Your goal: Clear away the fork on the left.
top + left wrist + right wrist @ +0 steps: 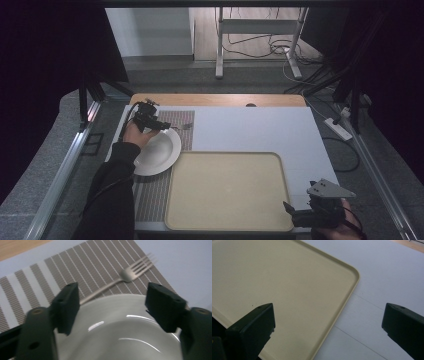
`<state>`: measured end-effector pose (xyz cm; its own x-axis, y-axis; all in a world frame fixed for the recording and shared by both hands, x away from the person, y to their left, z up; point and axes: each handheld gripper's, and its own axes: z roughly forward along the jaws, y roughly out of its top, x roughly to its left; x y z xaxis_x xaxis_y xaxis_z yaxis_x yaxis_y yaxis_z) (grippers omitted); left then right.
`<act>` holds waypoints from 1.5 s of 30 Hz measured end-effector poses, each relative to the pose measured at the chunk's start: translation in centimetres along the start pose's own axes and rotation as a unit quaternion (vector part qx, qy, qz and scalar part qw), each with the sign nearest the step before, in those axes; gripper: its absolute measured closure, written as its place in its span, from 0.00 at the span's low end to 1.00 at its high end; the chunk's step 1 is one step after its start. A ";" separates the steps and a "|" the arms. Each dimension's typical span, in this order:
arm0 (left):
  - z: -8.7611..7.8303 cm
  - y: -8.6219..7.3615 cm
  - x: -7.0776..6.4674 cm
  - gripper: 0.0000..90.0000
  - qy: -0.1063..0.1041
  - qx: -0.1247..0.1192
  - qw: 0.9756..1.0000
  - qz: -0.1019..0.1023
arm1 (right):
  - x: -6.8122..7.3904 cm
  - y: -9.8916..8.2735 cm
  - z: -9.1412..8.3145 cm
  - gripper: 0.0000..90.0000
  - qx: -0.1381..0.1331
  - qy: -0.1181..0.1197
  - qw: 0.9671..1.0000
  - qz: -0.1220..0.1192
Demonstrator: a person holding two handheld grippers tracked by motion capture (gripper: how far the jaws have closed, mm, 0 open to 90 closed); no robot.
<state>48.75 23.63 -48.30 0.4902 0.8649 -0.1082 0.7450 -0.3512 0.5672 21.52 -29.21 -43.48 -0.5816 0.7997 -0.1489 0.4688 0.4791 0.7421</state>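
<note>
In the high view, the left gripper (pixel 150 121) hovers over the far rim of the white plate (pixel 159 150) at left centre, the fork (pixel 185 126) just beyond, while the right gripper (pixel 314 212) waits at lower right beside the empty tray (pixel 227 192). In the left gripper view, the jaws stand apart over the plate (pixel 120 327), and the fork (pixel 120 280) lies ahead toward the upper right, handle slanting down-left to the rim. In the right gripper view, the jaws stand wide apart over the tray's (pixel 287 290) corner, so the left gripper is likely the nearer one.

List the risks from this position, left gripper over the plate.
1. The open left gripper hovers at the white plate's far rim; closing badly on that smooth rim could let it slip.
2. The fork lies just beyond the rim on the striped placemat; a forward push could knock it.
</note>
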 end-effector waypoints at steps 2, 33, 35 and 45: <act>0.3 0.4 0.5 0.57 0.006 0.006 1.000 -0.001 | 0.0 0.0 0.0 0.00 0.000 0.001 1.000 0.000; 3.5 0.6 4.9 0.99 0.036 0.127 0.991 -0.008 | 0.0 -0.1 -0.1 0.00 -0.001 0.003 1.000 -0.002; 3.3 0.9 4.7 0.97 0.055 0.115 0.992 0.004 | 0.0 -0.1 -0.1 0.00 -0.001 0.003 1.000 0.000; 3.6 3.2 2.5 0.40 0.017 0.088 0.995 0.034 | 0.0 -0.1 -0.1 0.00 -0.001 0.002 1.000 -0.002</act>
<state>54.00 23.35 -49.72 0.5291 0.8474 -0.0440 0.7791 -0.4646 0.4208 21.42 -29.27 -43.48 -0.5868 0.7959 -0.1490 0.4645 0.4816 0.7432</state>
